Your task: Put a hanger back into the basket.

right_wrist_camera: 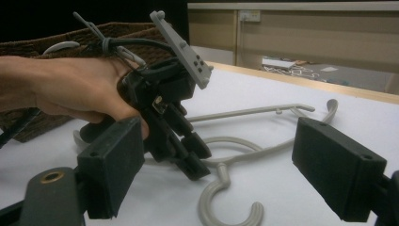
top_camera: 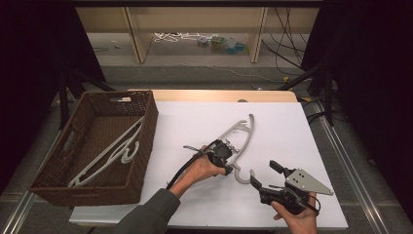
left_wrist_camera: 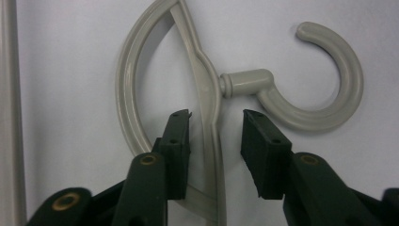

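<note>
**A:** Where does the hanger lie, and which tool is on it?

**B:** The grey hanger (top_camera: 242,141) lies flat on the white tabletop (top_camera: 292,131), right of the wicker basket (top_camera: 146,122). Its long axis runs from the far tip, up near the tabletop's middle, back toward the person, with the hook (top_camera: 242,174) at the near end. The left tool (top_camera: 229,158) is right over it, near the neck.

**A:** Has it gripped yet?

**B:** No. In the left gripper view its jaws stand apart, one on each side of the straight bar (left_wrist_camera: 210,117) just below where the hook's stem joins. The left pad (left_wrist_camera: 178,141) sits inside the curved loop and looks nearly against the bar; the right pad (left_wrist_camera: 261,146) is clear of it. The bar runs straight up between them, so I judge a plain squeeze would catch it.

**A:** And the right tool?

**B:** The right tool (top_camera: 265,178) is wide open and holds nothing, hovering near the tabletop's front edge, just right of the hook. It points toward the left hand (right_wrist_camera: 70,89).

**A:** The basket?

**B:** It already holds white hangers (top_camera: 112,153), lying lengthwise. It's left of the gripped spot, on the left arm's side.
</note>
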{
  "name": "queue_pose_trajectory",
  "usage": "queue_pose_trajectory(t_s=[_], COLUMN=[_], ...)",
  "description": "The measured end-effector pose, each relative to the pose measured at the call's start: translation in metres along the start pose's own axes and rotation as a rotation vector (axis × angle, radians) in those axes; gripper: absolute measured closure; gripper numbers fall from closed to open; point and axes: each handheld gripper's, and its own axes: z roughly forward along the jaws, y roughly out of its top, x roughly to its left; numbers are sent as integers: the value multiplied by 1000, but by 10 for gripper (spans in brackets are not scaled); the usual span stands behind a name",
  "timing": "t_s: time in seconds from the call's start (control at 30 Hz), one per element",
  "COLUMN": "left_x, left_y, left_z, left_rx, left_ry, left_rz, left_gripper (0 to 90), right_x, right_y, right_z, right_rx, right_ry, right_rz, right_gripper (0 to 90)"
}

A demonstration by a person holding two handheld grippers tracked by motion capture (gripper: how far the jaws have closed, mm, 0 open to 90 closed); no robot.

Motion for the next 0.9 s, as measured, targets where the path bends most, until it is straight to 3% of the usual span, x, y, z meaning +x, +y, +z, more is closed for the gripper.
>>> queue_pose_trajectory(t_s=[0.2,0.43,0.5,0.63,0.7,0.73,0.83,0.9], left_x=[-1,1,7,13,16,19,26,31], left_y=[3,4,2,-1,0,0,-1,-2], left_z=[-1,-2,-3,-11,-18,-21,-32,-37], left_rx=[30,35,16,-43,-58,-66,-96,-115], left_ry=[19,10,-50,-65,-73,-74,-94,-103], left_rz=[7,-3,-44,-96,-96,-96,-122,-139], left_gripper=[798,803,808,821,824,825,827,828], right_x=[0,0,-1,-1,-1,-1,-1,-1], right_y=[0,0,0,0,0,-1,1,0], right_z=[0,0,-1,0,-1,1,-2,0], right_rx=[-4,-4,5,-2,13,-14,16,-9], right_ry=[-1,2,2,-2,-3,8,-6,-6], right_rz=[4,8,6,4,4,13,6,2], right_gripper=[181,183,183,183,183,183,183,184])
